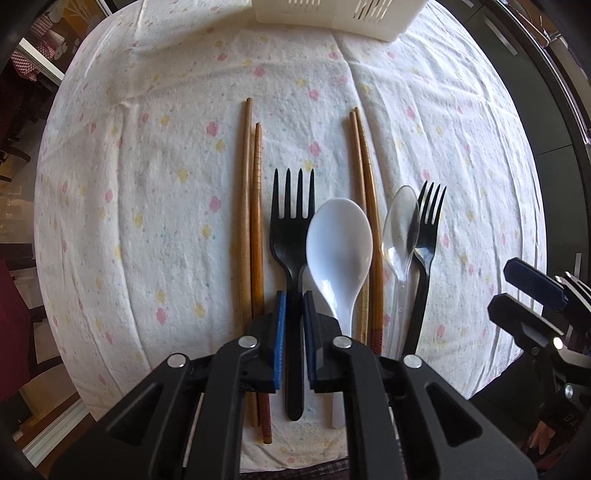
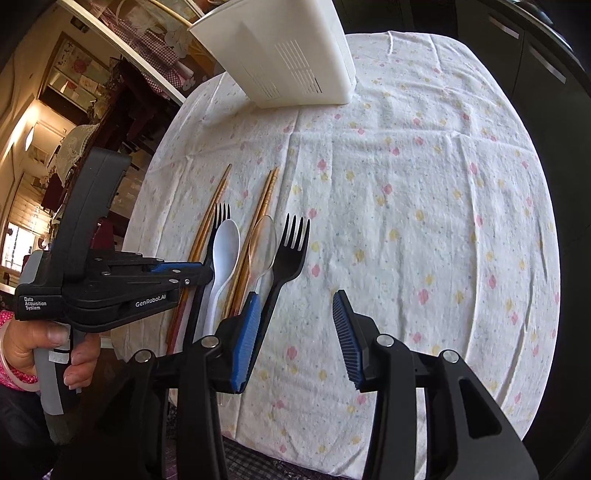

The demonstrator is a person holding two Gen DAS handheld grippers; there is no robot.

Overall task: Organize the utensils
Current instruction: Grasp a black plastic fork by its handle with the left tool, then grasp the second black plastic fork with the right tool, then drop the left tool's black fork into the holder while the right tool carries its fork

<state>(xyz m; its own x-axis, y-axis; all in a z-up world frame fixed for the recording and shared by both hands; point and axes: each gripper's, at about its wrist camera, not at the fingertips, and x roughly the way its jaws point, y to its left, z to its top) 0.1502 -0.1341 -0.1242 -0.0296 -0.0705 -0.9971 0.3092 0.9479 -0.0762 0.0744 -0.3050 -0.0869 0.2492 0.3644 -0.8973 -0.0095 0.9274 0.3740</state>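
Left gripper [image 1: 294,332] fingers straddle fork [image 1: 293,236] handle, narrow gap, not clamped; right gripper [image 2: 295,332] spread, empty. Nothing sorted yet; caddy [image 2: 291,55] at 12 o'clock.

The left wrist view looks forward and down along the left gripper [image 1: 294,325], low and close over the worktop [image 1: 147,221], facing the white basket [image 1: 332,18] at the far edge; the row of utensils runs straight away from the lens. The right wrist view sits off to the right, tilted, looking along the right gripper [image 2: 295,336] across bare cloth. Both views share the row of utensils, including the white spoon [image 1: 338,243] [image 2: 225,251], the basket [image 2: 288,55] and the worktop [image 2: 424,203]. Each camera also catches the other gripper: the right one [image 1: 532,299] at the frame's right edge, the left one [image 2: 201,271] at the left.
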